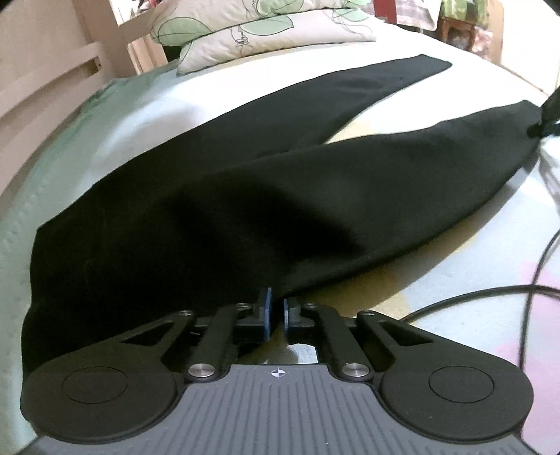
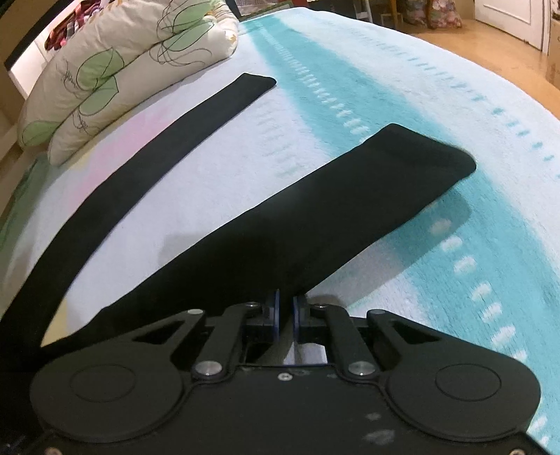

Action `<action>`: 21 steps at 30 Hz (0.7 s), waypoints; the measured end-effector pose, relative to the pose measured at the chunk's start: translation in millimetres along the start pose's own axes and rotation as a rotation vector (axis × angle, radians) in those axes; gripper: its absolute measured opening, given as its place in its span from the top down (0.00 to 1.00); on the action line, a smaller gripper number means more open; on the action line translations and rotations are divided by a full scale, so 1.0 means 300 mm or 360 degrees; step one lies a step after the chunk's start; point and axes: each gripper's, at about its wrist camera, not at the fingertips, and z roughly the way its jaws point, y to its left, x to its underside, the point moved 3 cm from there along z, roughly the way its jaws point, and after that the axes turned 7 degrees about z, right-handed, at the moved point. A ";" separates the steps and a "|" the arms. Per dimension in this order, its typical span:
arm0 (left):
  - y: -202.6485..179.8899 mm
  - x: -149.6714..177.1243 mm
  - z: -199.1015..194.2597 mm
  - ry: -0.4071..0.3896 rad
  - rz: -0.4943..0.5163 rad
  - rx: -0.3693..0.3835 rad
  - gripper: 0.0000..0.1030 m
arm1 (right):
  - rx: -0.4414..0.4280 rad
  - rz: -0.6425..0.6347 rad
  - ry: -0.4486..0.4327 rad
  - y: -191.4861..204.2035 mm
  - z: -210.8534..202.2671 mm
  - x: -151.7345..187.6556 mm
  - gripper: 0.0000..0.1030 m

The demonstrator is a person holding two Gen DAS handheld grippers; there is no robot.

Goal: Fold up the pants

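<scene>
Black pants (image 1: 196, 217) lie spread on the bed, both legs running away from the cameras. My left gripper (image 1: 276, 309) is shut on the near edge of the pants at the waist end, lifting the cloth slightly. My right gripper (image 2: 285, 308) is shut on the near edge of the closer pant leg (image 2: 315, 217), which is raised off the bedspread and casts a shadow. The other leg (image 2: 168, 140) lies flat beside the pillows. The right gripper also shows in the left wrist view (image 1: 544, 119), at the far right on the leg's end.
The bed has a striped bedspread (image 2: 420, 105) in turquoise, white and pink. Leaf-print pillows (image 2: 115, 70) lie at the head, also in the left wrist view (image 1: 252, 31). A black cable (image 1: 532, 276) runs over the bed at right. A wooden bed frame (image 1: 52, 70) is at left.
</scene>
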 end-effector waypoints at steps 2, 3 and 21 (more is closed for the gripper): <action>-0.007 0.000 -0.030 -0.0006 0.0047 0.0004 0.94 | -0.0003 -0.0018 -0.0016 0.006 -0.011 -0.004 0.93; -0.016 0.004 -0.045 -0.0010 0.0077 0.0000 0.94 | -0.0005 -0.0028 -0.0025 0.009 -0.023 -0.004 0.93; -0.019 0.038 -0.122 0.0015 0.0090 0.0023 0.95 | 0.0033 0.0033 0.0107 -0.066 -0.131 0.117 0.87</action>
